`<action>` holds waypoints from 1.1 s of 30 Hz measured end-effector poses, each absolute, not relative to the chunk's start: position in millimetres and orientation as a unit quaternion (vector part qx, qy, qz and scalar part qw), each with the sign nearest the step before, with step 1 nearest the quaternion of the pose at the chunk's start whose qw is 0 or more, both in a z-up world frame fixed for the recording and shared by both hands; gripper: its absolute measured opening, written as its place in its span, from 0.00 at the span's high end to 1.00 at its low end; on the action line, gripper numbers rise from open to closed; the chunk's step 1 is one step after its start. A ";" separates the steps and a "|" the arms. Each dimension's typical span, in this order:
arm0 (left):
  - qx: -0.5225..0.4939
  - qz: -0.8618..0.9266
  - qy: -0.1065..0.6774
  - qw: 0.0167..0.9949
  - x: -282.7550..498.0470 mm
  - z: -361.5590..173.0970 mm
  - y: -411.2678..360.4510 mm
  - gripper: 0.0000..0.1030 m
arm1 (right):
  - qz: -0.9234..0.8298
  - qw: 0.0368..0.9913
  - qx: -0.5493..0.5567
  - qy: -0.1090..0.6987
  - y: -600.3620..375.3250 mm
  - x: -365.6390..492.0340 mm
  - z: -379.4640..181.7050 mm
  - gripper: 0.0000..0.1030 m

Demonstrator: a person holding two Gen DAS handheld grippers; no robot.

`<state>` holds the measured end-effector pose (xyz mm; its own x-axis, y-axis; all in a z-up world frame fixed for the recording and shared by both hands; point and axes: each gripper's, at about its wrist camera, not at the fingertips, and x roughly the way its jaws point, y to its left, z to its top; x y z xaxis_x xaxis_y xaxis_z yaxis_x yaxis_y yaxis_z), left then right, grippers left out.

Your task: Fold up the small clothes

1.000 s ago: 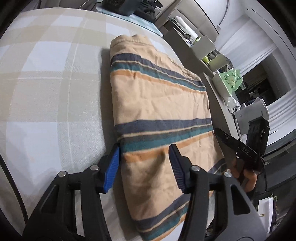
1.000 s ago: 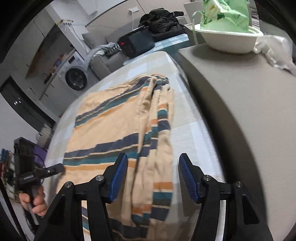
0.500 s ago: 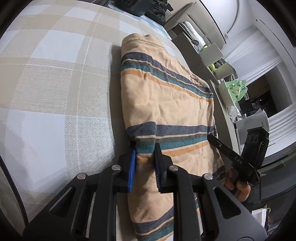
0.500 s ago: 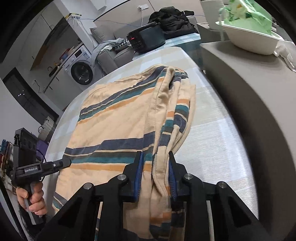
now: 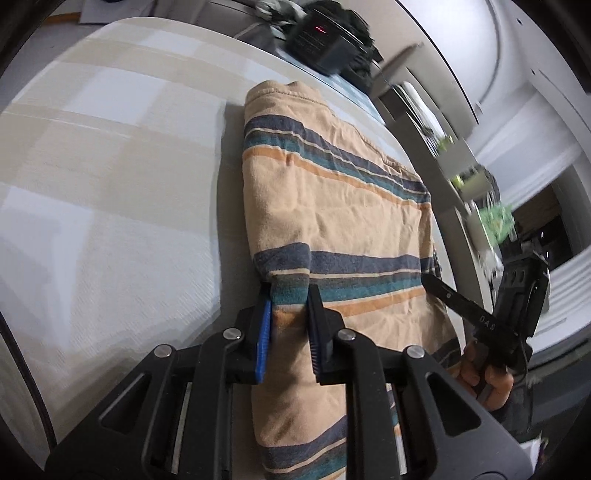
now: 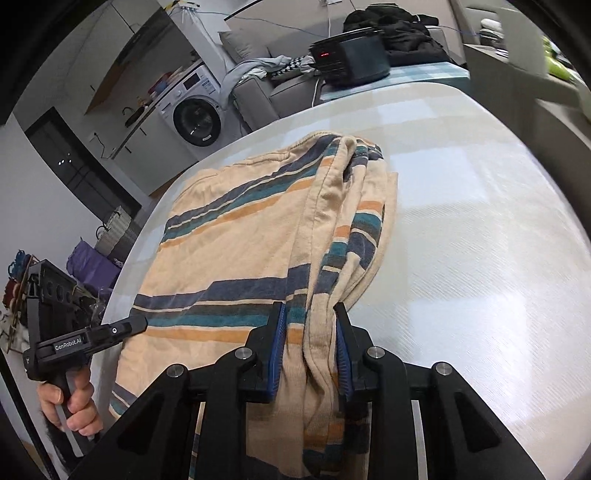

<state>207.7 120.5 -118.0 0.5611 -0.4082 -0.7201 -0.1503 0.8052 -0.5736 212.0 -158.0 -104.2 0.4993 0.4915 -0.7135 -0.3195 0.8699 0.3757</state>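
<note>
A peach garment with navy, teal and orange stripes (image 5: 332,214) lies folded lengthwise on a pale checked tablecloth (image 5: 110,192). My left gripper (image 5: 290,295) is shut on the garment's left folded edge, at a teal stripe. In the right wrist view the same striped garment (image 6: 236,251) shows its bunched right side, and my right gripper (image 6: 309,317) is shut on that bunched fold. Each view also shows the other gripper held by a hand: the right one (image 5: 491,317) and the left one (image 6: 74,343).
A black appliance with red lights (image 6: 351,59) and dark clothes (image 6: 399,29) sit beyond the table's far end. A grey counter (image 5: 454,229) with green items runs along the table's right side. A washing machine (image 6: 195,114) and a sofa stand further back.
Both grippers went from open around the garment's edges to shut on the cloth. Both have since moved toward the table's far end, drawing the gripped edges along.
</note>
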 end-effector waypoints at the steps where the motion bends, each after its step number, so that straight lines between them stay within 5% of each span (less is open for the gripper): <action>1: -0.306 -0.074 0.462 0.829 214.3 -118.8 126.3 0.86 | 0.236 0.860 0.098 0.441 -152.9 217.7 -103.0 0.74; 7: -0.302 -0.070 0.468 0.828 229.9 -122.2 141.1 0.84 | 0.223 0.855 0.111 0.455 -138.9 252.2 -100.1 0.74; 13: -0.276 -0.049 0.467 0.838 190.7 -115.7 144.1 0.71 | 0.243 0.852 0.095 0.453 -172.1 213.3 -102.5 0.68; 33: -0.207 -0.091 0.472 0.852 111.8 -108.5 106.8 0.70 | 0.335 0.835 0.108 0.423 -181.1 135.4 -102.1 0.68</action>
<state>111.8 106.8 -108.5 0.5381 -0.3504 -0.7666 -0.0396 0.8980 -0.4382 135.4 -181.1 -102.1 0.4170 0.6514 -0.6339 -0.4686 0.7516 0.4642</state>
